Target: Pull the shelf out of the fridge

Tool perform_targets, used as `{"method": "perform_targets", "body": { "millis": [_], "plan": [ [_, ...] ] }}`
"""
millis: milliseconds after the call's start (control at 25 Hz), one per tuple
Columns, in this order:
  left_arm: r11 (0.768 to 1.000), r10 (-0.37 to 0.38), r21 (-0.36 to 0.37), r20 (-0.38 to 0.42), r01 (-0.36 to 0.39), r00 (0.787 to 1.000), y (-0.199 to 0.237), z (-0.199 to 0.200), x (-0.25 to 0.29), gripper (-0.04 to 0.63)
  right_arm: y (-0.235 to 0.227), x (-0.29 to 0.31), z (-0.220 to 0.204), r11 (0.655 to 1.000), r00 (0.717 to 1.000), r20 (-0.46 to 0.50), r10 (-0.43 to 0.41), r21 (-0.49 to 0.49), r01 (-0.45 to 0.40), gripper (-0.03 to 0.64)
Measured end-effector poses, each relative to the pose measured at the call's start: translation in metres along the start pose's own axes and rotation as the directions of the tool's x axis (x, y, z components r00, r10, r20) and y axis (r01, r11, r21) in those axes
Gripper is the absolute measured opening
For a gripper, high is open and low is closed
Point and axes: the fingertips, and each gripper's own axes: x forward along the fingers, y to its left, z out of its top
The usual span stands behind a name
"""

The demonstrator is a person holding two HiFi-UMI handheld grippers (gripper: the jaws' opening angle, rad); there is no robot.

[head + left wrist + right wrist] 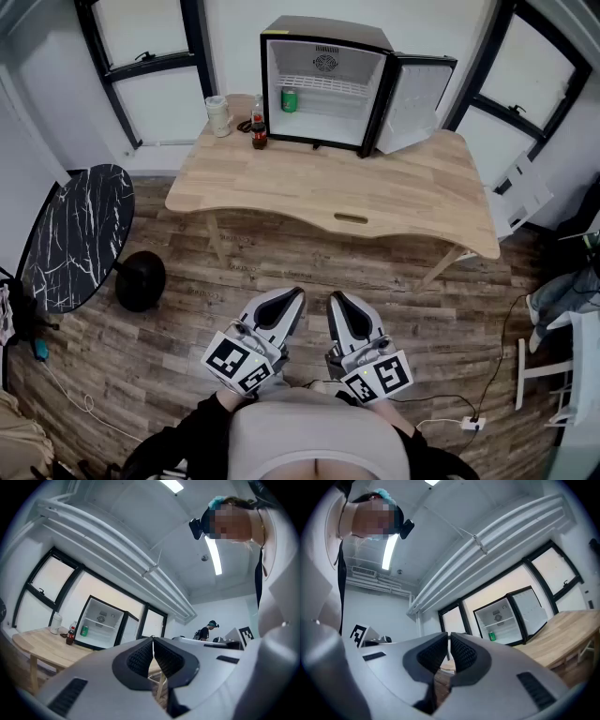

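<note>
On the wooden table (375, 192), the fridge (323, 30) is standing open, untouched.
Shelf (330, 83) is sitting inside the fridge, above a green can (289, 99). Left gripper (294, 298) and right gripper (336, 300) are hanging well apart from the fridge, both pairs of jaws pressed together, gripping nothing.

Counter (375, 202): light wood, standing on plank floor (281, 272).
Fridge (323, 84): at counter's rear edge, door open.
Bottle (259, 131): upright, just beside fridge's left side.
Cup (218, 115): upright, near bottle, rear left corner.
</note>
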Motion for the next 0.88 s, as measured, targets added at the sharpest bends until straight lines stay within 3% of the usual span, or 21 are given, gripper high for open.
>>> {"method": "perform_targets", "body": {
  "millis": [880],
  "plan": [
    [1.000,-0.014,-0.027,-0.012,0.014,1.000,0.011,-0.001,-0.012,0.012,0.007,0.007,-0.011,0.998,0.999,-0.004,-0.033,0.046,0.033,0.040]
  ]
}}
